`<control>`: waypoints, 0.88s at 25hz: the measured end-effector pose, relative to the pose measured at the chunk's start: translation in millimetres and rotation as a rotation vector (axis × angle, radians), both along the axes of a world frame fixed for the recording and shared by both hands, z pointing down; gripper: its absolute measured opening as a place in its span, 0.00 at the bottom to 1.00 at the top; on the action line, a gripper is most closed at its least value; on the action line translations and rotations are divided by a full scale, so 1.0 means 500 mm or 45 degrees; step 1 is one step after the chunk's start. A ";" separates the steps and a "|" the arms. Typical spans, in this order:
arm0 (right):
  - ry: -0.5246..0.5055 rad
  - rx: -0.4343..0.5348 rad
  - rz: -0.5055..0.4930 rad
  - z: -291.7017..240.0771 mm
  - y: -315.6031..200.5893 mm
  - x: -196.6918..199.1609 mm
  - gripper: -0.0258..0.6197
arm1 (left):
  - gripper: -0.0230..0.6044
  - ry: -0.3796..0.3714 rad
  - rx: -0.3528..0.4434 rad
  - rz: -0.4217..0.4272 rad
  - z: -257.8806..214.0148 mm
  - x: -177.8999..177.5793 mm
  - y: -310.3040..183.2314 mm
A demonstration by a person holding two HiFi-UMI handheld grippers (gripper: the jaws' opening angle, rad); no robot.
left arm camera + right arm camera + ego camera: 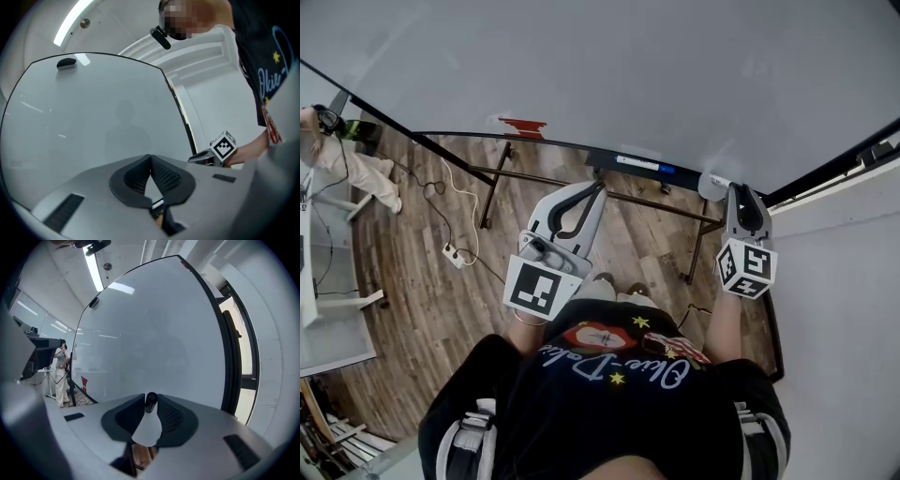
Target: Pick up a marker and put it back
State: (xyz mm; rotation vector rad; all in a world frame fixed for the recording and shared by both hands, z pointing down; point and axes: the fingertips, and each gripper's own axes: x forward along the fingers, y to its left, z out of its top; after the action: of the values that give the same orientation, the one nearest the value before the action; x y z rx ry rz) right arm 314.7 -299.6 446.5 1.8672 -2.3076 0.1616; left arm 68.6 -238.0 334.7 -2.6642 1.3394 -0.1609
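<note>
A large whiteboard (628,75) in a black frame fills most of the scene, its dark legs (492,192) standing on a wood-plank floor (422,291). A white power strip (453,253) and its cable lie on the floor near the legs. At far left a person (352,164) stands near a white desk (333,328). A plain white wall (844,281) runs along the right. Overhead, a long strip light (93,268) glows on the ceiling. A dark-framed window (236,348) shows bright beside the board's edge.
</note>
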 end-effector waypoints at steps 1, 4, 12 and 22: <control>0.002 0.004 0.002 -0.002 -0.002 -0.002 0.17 | 0.04 0.000 0.000 -0.002 0.000 -0.005 -0.004; 0.029 0.011 -0.010 -0.009 -0.005 -0.015 0.15 | 0.04 0.013 -0.006 -0.006 0.000 -0.017 -0.016; 0.076 0.038 -0.010 -0.049 -0.012 -0.031 0.14 | 0.04 0.024 -0.007 -0.002 -0.006 -0.038 -0.029; 0.067 0.105 0.002 -0.114 0.017 -0.043 0.14 | 0.04 0.044 -0.001 0.011 -0.008 -0.058 -0.040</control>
State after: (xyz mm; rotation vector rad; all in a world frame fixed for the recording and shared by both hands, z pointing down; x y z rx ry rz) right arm 293.2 -291.1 389.4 1.8873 -2.3112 0.0181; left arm 39.7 -257.9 330.8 -2.6844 1.3379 -0.1152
